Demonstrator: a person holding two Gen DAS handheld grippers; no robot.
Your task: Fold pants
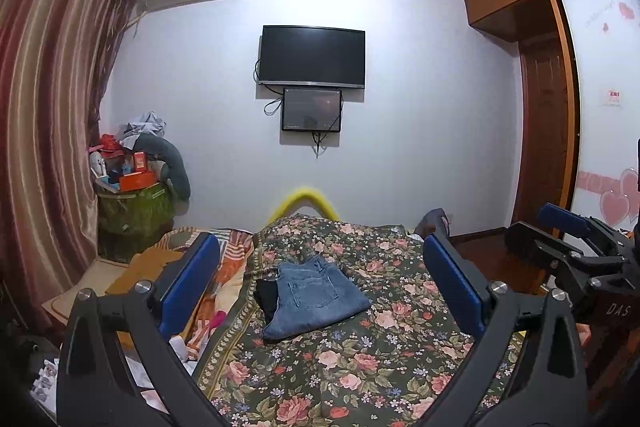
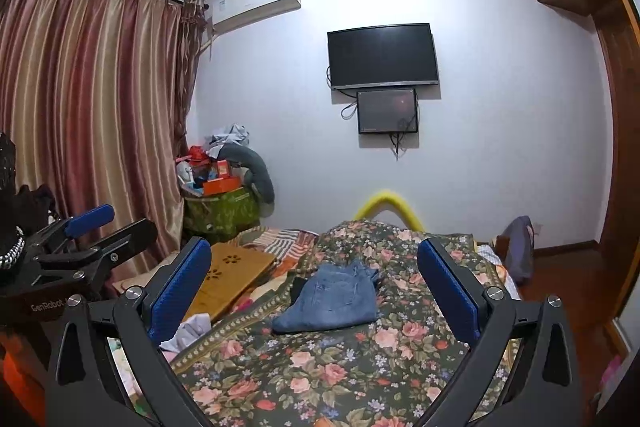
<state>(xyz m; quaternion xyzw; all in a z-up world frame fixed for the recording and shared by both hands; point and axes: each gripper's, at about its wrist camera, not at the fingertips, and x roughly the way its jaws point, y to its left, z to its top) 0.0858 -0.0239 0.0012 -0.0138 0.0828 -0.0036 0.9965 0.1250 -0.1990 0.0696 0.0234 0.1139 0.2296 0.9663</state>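
My left hand-held gripper (image 1: 320, 279) is wide open and holds nothing. My right hand-held gripper (image 2: 316, 275) is wide open and empty too. The folded blue pants (image 1: 314, 297) lie on the flowery bed cover (image 1: 360, 367), just ahead of both, between their blue fingers (image 1: 188, 279).

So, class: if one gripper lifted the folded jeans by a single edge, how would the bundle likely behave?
The folded jeans would probably sag and unfold, since they lie as soft stacked layers. They look fairly heavy for their size, being thick denim. Pushed, they would likely drag and bunch on the floral bedspread rather than slide.
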